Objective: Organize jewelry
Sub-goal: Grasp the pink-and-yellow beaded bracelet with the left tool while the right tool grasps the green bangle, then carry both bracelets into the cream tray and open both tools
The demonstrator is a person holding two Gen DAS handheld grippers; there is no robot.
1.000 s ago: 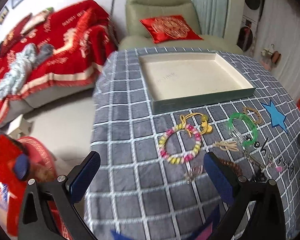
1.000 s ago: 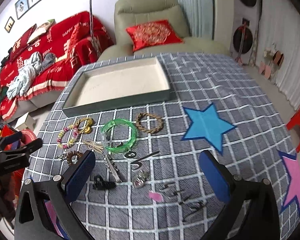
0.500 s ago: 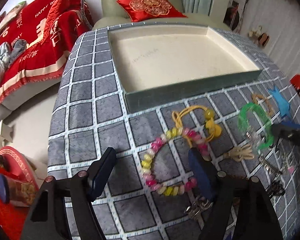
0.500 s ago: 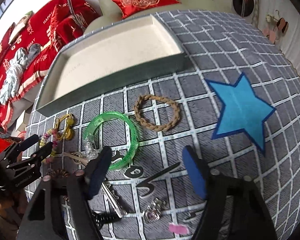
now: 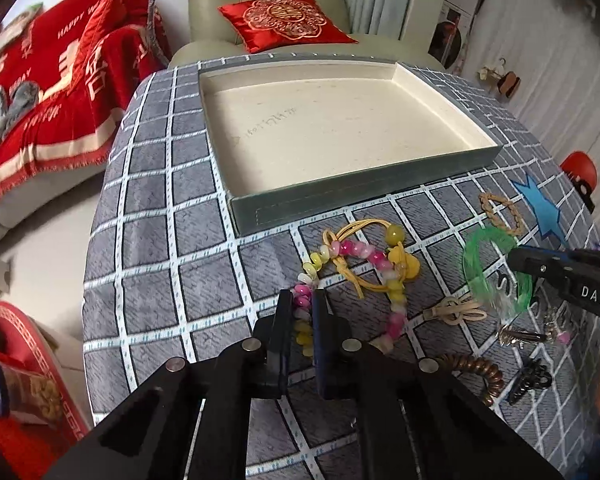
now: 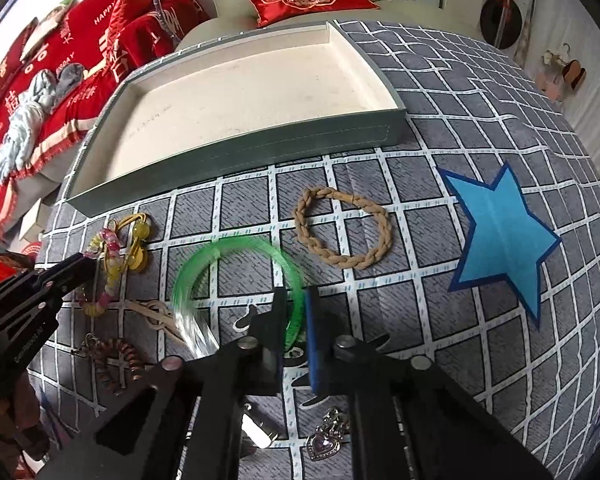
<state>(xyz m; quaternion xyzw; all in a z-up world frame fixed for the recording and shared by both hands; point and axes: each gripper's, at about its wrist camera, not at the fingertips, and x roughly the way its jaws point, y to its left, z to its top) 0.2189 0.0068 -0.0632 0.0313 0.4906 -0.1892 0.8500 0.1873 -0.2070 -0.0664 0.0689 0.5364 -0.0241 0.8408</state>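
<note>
My left gripper (image 5: pixel 301 304) is shut on the pink and yellow beaded bracelet (image 5: pixel 364 256), pinching its near-left side on the checked tablecloth. My right gripper (image 6: pixel 296 308) is shut on the near rim of the green bangle (image 6: pixel 236 248); the bangle also shows in the left wrist view (image 5: pixel 480 256). The empty cream-lined tray (image 5: pixel 340 196) stands just beyond the jewelry; it also shows in the right wrist view (image 6: pixel 236 148). A braided tan bracelet (image 6: pixel 342 232) lies right of the bangle.
A yellow cord with beads (image 5: pixel 400 264), a tan bow clip (image 5: pixel 458 312), a brown coil tie (image 5: pixel 480 368), a black claw clip (image 5: pixel 528 376) and a heart pendant (image 6: pixel 324 440) lie on the cloth. A blue star patch (image 6: pixel 500 236) is to the right. The table edge drops off at left.
Both grippers have moved forward and down and closed: the left on the beaded bracelet, the right on the green bangle. Both were open a second ago.
</note>
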